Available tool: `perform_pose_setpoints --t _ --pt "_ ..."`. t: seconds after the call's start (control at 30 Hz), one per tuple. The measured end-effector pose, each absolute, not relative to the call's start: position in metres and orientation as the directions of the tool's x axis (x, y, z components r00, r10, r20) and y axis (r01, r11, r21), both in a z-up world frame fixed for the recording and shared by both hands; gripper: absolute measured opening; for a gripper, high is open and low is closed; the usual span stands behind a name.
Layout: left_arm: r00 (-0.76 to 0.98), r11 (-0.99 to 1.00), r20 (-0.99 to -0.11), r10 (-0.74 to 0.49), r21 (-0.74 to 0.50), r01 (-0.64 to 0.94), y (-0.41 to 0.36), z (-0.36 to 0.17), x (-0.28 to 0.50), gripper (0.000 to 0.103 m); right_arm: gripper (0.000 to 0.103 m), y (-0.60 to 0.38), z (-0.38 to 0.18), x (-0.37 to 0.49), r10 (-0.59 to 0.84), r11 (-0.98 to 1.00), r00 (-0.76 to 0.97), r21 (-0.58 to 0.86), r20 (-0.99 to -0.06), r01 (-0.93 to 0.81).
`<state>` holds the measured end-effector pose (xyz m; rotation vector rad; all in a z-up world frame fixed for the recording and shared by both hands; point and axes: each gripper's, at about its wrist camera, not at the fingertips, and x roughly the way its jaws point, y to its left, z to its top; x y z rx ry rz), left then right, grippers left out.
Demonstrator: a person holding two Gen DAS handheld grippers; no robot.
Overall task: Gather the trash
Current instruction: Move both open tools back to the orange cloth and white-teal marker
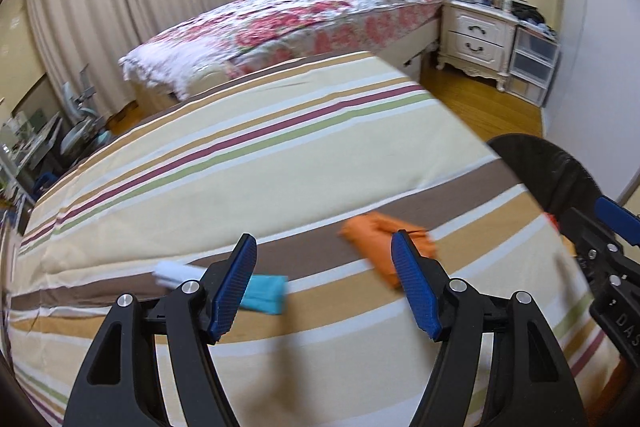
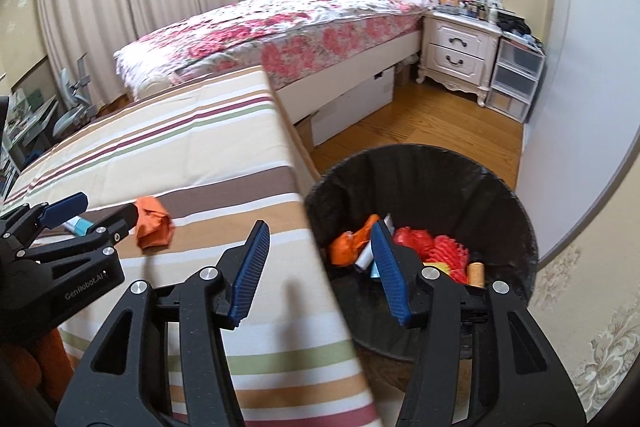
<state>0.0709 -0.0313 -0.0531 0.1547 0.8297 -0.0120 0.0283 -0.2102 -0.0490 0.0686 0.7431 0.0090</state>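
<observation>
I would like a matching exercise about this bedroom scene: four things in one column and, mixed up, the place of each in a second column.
Things:
1. crumpled orange paper wrapper
2. turquoise and white tube
3. red ridged plastic piece
4. white two-drawer nightstand

Places:
A. inside the round black trash bin
B. on the striped cloth, beyond the left hand-held gripper's left finger
C. on the wooden floor beside the floral bed
D. on the striped cloth, beyond the left hand-held gripper's right finger

Pairs: 1-D, 2-B, 3-A, 4-C
</observation>
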Motion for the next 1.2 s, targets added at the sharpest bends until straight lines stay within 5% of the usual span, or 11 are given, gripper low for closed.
perform_pose_setpoints --t 0.33,1.2 --pt "0.620 0.977 -0.759 0.198 0.200 -0.067 0.021 -0.070 0.092 0.068 0.052 -0.170 -0.050 0.025 0.074 0.997 0.723 0.043 -0.687 -0.061" --pt "0.586 0.995 -0.804 0.095 0.070 -0.065 0.083 -0.073 0.035 0.068 0.052 -0.157 -0.058 0.019 0.103 0.994 0.705 0.055 -0.702 -0.090"
